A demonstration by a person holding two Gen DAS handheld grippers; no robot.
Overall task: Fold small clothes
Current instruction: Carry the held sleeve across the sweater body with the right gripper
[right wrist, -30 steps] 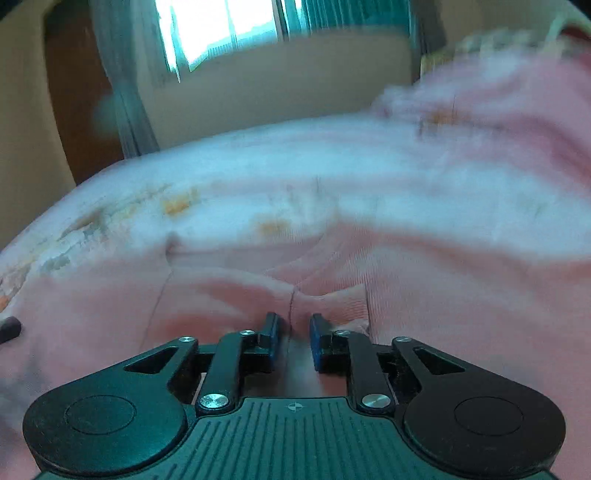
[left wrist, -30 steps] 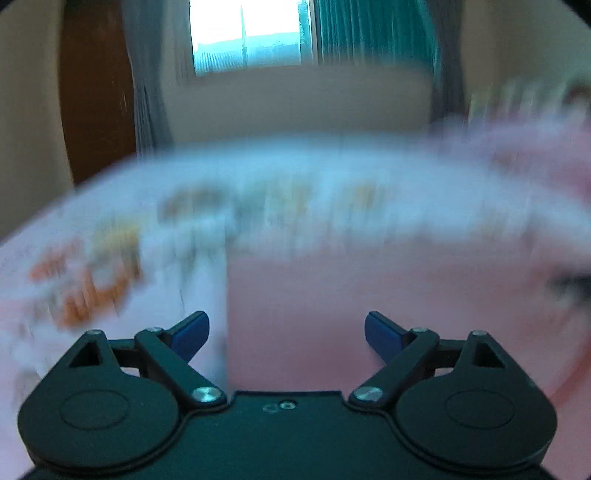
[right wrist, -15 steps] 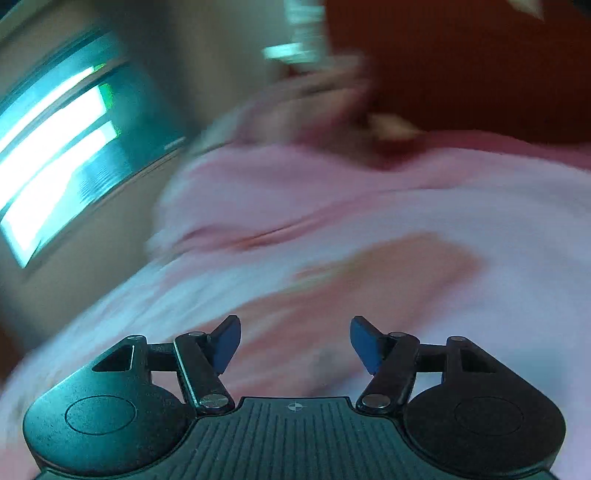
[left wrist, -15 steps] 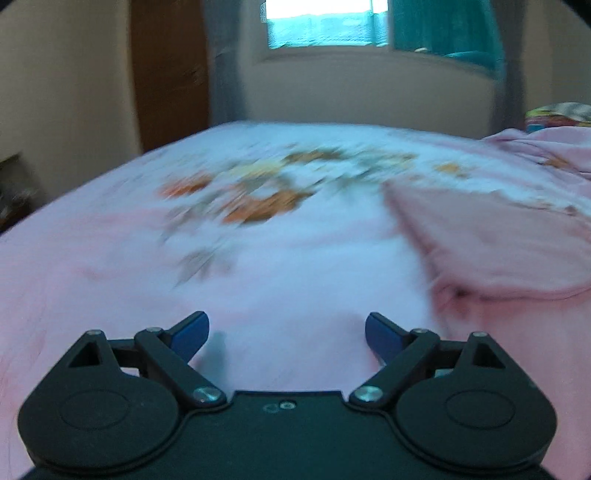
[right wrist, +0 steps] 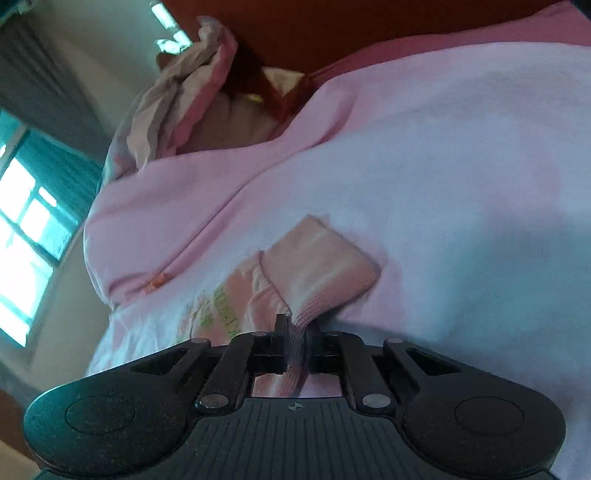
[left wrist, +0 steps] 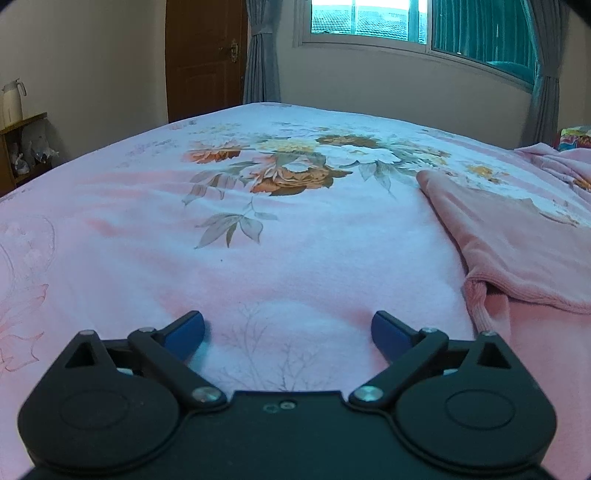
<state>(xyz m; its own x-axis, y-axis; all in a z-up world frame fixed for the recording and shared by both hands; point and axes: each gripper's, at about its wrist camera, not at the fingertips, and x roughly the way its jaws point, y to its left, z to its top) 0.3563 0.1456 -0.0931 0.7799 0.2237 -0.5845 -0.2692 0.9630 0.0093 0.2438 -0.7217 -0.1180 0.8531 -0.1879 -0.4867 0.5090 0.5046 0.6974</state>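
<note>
Left gripper (left wrist: 288,328) hung low over the blanket (left wrist: 258,266), jaws spread wide and opening further, blue pads (left wrist: 186,328) well apart, only bare blanket showing between them. Lay to its right, near but not touching: a pink garment (left wrist: 517,243), spread flat, ribbed hem toward the camera (one corner turned up a little at that hem). Printed across the blanket's middle: a flower bouquet (left wrist: 295,166) in orange, brown and white, with grey leaves trailing toward the gripper. Stood behind the bed: a brown door (left wrist: 205,55), grey curtains (left wrist: 260,51) and a bright window (left wrist: 365,18); off to the far left, a shelf (left wrist: 22,147) with a white flask (left wrist: 11,99) on top. Right gripper (right wrist: 297,328) seen tilted, pressed shut on the ribbed cuff of a small pink cloth (right wrist: 321,269), the cuff pinched between both fingers and running back toward the gripper's body. Rested on the blanket just ahead of the jaws, the remainder of that cloth, folded over (green lettering visible just to its left, too blurred to read). Piled further back against a dark red headboard (right wrist: 332,29): a heap of pale pink bedding (right wrist: 184,85).
</note>
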